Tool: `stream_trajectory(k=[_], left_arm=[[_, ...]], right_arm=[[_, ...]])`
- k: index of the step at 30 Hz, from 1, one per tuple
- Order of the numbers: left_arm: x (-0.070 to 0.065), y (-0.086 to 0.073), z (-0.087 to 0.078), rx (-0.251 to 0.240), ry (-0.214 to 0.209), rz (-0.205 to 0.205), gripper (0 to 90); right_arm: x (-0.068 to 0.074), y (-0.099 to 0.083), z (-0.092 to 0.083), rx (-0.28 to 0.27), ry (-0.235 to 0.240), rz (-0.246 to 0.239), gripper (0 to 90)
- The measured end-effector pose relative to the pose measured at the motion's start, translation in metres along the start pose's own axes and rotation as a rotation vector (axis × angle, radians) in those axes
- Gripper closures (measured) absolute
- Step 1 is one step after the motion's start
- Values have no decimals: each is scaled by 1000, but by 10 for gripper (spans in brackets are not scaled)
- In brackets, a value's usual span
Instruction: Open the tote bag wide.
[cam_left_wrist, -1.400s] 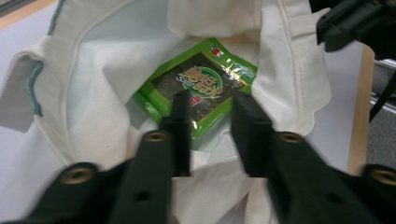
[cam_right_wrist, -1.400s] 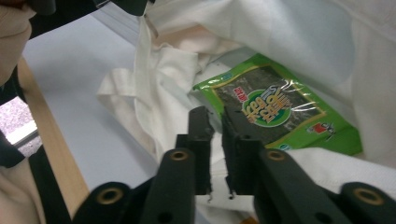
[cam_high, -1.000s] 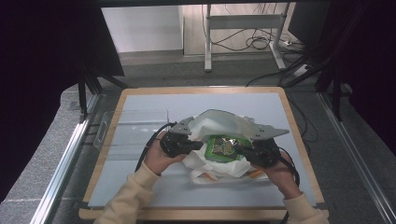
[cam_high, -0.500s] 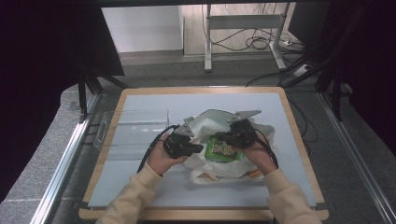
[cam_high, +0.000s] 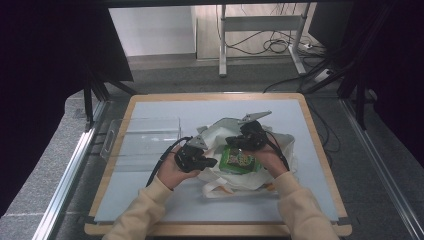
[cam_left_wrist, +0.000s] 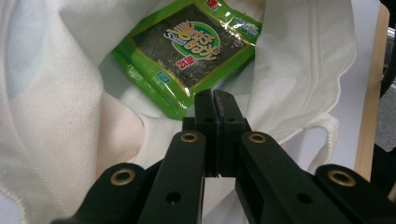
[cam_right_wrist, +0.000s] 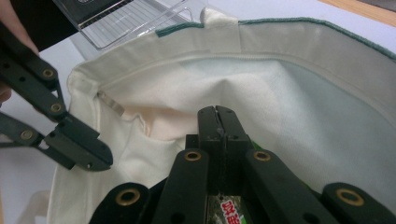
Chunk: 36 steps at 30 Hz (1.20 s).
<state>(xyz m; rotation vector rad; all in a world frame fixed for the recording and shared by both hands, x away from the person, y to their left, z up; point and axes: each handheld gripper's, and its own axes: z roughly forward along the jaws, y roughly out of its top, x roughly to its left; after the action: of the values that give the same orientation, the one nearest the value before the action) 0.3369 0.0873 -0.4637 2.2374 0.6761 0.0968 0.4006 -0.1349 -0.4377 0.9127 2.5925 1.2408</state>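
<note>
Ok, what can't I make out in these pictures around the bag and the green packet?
- Green packet: in the high view its label is too small to read, and the right gripper covers its top edge.
- Bag: in the left gripper view the picture edges cut it off.
- Left gripper: its shut jaws hide whether cloth is pinched.
- Clear tray: in the right gripper view the top edge cuts it off.

In the right gripper view, the right gripper (cam_right_wrist: 218, 112) covers most of the green packet (cam_right_wrist: 229, 205), leaving a sliver of label at the bottom edge, while the clear tray (cam_right_wrist: 126, 16) is cut off at the top. From the high view, the packet's print is too small to read, and hands (cam_high: 172, 172) hide part of the bag (cam_high: 220, 135). Whether the left gripper (cam_left_wrist: 214, 100) pinches cloth cannot be told.
</note>
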Motion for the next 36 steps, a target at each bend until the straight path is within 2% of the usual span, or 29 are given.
stream_trajectory(k=[5,10,13,16,21,28,31,36], left_arm=[[-1,-3,1,7,-5,-5,899],[2,-6,3,17,-18,-18,900],[1,-8,6,41,-11,-11,900],[-1,-8,7,47,-12,-7,900],[2,-9,9,45,-16,-20,900],[3,-12,15,59,-32,-29,900],[4,-12,14,61,-34,-30,900],[6,-12,15,61,-41,-36,900]], right_arm=[[-2,6,12,46,14,-14,893],[-4,5,31,120,21,-35,893],[-8,3,42,144,10,-35,894],[-13,2,51,162,-24,-44,893],[-20,3,59,150,-49,-36,894],[-26,11,62,161,-109,-49,895],[-28,12,66,167,-131,-68,895],[-34,14,67,146,-165,-66,895]])
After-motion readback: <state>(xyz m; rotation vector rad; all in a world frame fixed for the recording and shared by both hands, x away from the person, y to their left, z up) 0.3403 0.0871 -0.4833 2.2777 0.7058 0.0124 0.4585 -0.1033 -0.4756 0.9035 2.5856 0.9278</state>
